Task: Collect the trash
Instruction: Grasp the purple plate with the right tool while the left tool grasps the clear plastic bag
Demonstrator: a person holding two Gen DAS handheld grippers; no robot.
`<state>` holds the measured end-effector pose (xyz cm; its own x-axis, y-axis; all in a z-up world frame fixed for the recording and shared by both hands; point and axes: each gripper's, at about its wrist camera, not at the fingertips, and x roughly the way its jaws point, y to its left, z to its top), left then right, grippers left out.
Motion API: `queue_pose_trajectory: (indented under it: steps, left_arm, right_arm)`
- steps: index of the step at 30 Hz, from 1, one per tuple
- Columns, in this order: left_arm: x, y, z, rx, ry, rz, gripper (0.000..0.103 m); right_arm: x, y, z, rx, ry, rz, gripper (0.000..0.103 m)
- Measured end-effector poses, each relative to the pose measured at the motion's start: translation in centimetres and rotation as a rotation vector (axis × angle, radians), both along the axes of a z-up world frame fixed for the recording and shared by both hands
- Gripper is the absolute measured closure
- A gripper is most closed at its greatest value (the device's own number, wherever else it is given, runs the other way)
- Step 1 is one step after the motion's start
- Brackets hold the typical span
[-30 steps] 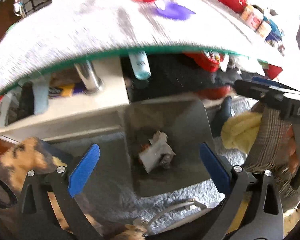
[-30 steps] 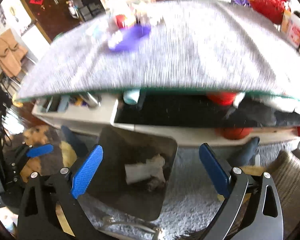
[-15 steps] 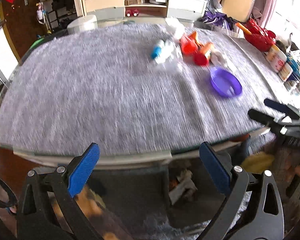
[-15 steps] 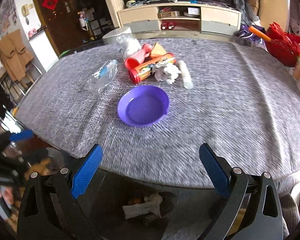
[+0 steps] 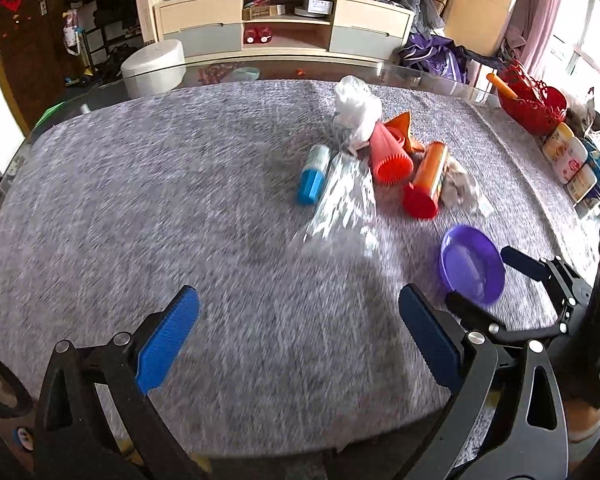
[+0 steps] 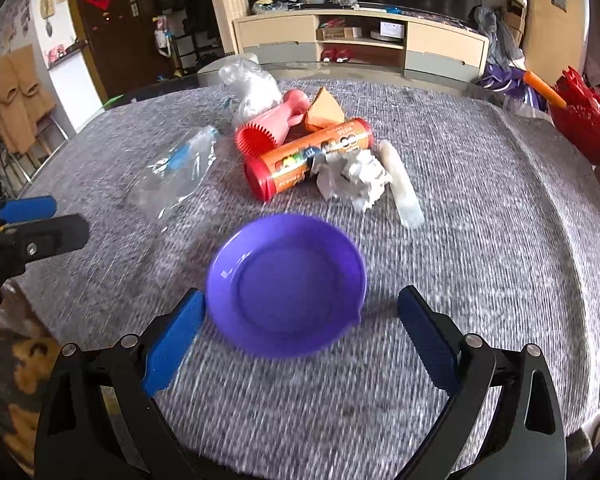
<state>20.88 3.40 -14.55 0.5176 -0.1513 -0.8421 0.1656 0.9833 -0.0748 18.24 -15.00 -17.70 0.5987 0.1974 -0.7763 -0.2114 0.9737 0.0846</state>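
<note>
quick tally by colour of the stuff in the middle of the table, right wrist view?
Purple: 1, the dish
Red/orange: 3, the snack tube, the ribbed cup, the orange wedge
Clear plastic: 2, the flat bag, the bunched bag
White: 2, the crumpled paper, the white roll
Total: 8

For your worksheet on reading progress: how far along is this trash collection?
Done: nothing visibly cleared. In hand: nothing; the left gripper and right gripper are open. Left: crumpled paper, clear bag, orange tube and white wrapper on the grey cloth.
</note>
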Motion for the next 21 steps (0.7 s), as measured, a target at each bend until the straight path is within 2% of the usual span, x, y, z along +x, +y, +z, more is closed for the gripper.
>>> queue_pose_trajectory:
  steps: [2, 5, 9, 12, 14, 15, 17, 21]
  left_arm:
    - [1.1, -0.4, -0.3, 0.005, 0.002, -0.009, 0.008]
    - [2.8, -1.0, -0.9, 0.006, 0.005, -0.013, 0.008]
    - [4.5, -2.0, -1.7, -0.005, 0.008, -0.042, 0.010]
    - [5.3, -2.9, -2.3, -0.004, 0.015, -0.072, 0.020]
    - [5.6, -3.3, -2.8, -0.013, 0.029, -0.083, 0.038]
    - [5.7, -3.5, -3.1, -0.008, 0.030, -0.084, 0.038]
    - [5.3, -4.0, -3.1, 0.010, 0.014, -0.096, 0.047]
    - [4.0, -4.5, -2.9, 0.002, 0.015, -0.136, 0.052]
  right_arm:
    - [0.5, 0.0, 0.0, -0.011, -0.013, -0.008, 0.010]
    - [0.9, -0.3, 0.1, -0.023, -0.035, -0.023, 0.024]
    - [1.3, -0.8, 0.1, -0.008, -0.029, -0.011, 0.025]
    - [1.3, -1.1, 0.2, 0.005, -0.014, -0.003, 0.025]
    - [1.1, -1.3, 0.4, 0.023, 0.000, -0.003, 0.025]
    - [1.0, -1.6, 0.4, 0.034, 0.007, -0.004, 0.025]
    - [0.5, -2.0, 0.5, 0.043, 0.016, -0.008, 0.025]
    - [-0.8, -2.8, 0.6, 0.046, 0.027, -0.015, 0.025]
